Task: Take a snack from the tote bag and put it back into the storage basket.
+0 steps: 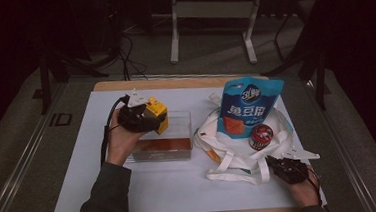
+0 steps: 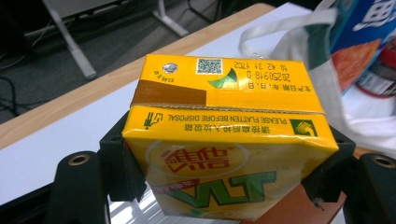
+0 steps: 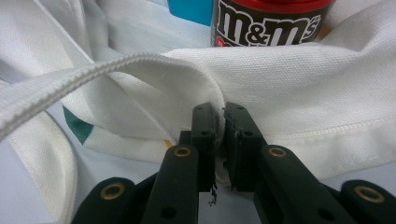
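Note:
My left gripper [image 1: 146, 118] is shut on a yellow drink carton [image 1: 156, 113] and holds it just above the clear plastic box [image 1: 178, 136]. In the left gripper view the yellow drink carton [image 2: 224, 135] sits squeezed between both jaws of my left gripper [image 2: 229, 177], with its green and red print upside down. My right gripper [image 1: 275, 164] is shut on the rim of a white tote bag [image 1: 229, 155]. In the right gripper view my right gripper [image 3: 220, 126] pinches the white tote bag [image 3: 299, 88] fabric, with its strap [image 3: 70, 88] running across the left.
A blue snack pouch [image 1: 247, 107] and a red-lidded M&M's jar [image 1: 261, 136] lie on the bag; the jar [image 3: 271, 21] stands just beyond the pinched rim. The white mat [image 1: 146, 189] covers a wooden table [image 1: 124, 84]. A metal frame stands behind the table.

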